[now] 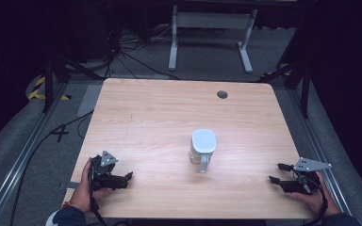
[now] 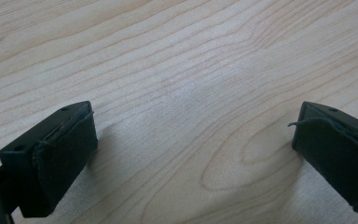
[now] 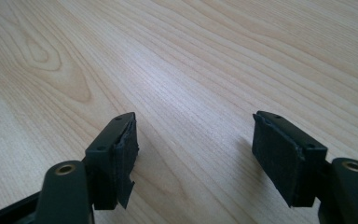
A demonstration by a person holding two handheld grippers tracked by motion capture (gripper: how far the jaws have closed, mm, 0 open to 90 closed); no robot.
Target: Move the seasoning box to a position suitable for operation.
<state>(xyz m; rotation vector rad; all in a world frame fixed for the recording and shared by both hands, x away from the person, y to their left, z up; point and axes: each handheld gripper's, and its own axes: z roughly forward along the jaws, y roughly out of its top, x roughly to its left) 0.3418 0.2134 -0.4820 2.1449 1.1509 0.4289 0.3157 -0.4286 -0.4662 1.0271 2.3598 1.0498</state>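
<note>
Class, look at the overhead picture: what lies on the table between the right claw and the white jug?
Nothing: in the high view, only bare table separates the right claw from the jug.

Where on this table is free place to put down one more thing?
Most of the table is bare: the far half between the jug and the round hole, and both sides of the jug. Only the near corners are crowded, by the left claw and right claw.
</note>
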